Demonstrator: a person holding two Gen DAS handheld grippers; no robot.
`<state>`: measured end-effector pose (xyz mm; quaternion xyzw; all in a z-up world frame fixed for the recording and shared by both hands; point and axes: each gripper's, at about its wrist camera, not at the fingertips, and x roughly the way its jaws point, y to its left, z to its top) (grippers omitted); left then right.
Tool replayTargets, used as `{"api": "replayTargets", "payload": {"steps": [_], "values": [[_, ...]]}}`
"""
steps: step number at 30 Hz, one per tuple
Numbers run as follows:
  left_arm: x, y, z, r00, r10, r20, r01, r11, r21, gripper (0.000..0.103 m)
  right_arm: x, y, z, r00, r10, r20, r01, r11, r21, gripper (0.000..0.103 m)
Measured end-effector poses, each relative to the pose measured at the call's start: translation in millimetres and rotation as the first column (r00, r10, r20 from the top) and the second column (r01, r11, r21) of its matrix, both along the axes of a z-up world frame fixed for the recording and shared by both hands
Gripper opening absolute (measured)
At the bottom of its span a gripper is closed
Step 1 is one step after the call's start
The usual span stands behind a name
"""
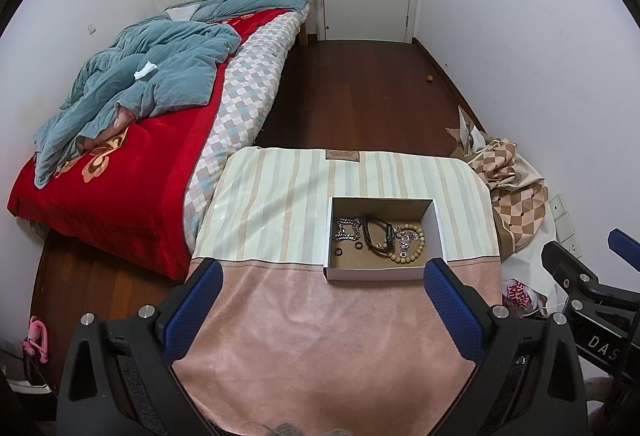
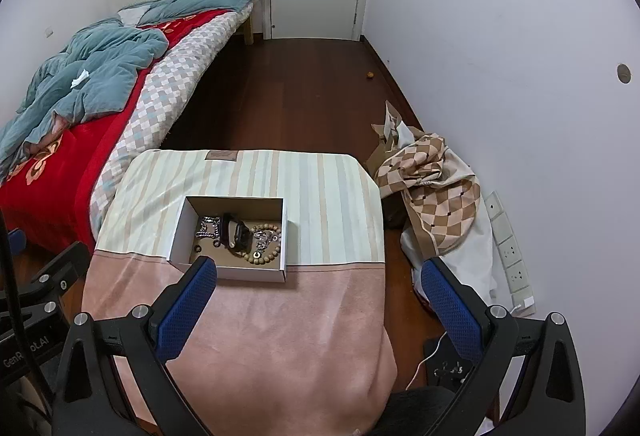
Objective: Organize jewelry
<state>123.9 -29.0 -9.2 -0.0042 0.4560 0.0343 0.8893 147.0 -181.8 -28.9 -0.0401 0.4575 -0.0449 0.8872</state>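
A shallow open cardboard box [image 1: 380, 238] with white outer walls and a brown floor sits on a desk [image 1: 280, 316] draped in a pink and pastel-striped cloth, straddling the seam where pink meets stripes. Inside lie a silver chain-link bracelet [image 1: 347, 229], a black band-style watch [image 1: 378, 236], a tan wooden bead bracelet [image 1: 412, 246], a tangle of silver jewelry [image 1: 402, 236] within the bead loop, and two small dark rings [image 1: 348, 248] on the box floor.

The left gripper [image 1: 322, 272] hangs above the pink near half of the cloth, its blue-padded fingers [image 1: 196, 306] spread wide and holding nothing, the box just beyond its tips. The right gripper [image 2: 318, 270] is likewise spread and empty; its left fingertip overlaps the box's near-left corner in the right wrist view, though contact cannot be judged.

A brown sewn label [image 1: 343, 155] marks the cloth's far edge; its print is too small to read. "DAS" shows on the right tool's body in the left wrist view; "GenR...ot.AI" on the left tool in the right wrist view.

Bare cloth surrounds the box on all sides. A bed [image 1: 120, 164] with a red blanket lies just left of the desk, with dark wood floor [image 1: 360, 96] beyond. Only the right wrist view shows the row of white wall sockets [image 2: 510, 248] in full.
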Motion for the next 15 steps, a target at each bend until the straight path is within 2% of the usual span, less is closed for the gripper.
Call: {"api": "replayTargets", "payload": {"steps": [15], "values": [[2.0, -0.9, -0.8, 1.0, 0.0, 0.003, 0.0, 1.0, 0.004, 0.102, 0.3, 1.8, 1.2, 1.0, 0.009, 0.003, -0.009, 1.0, -0.002, 0.103]]}}
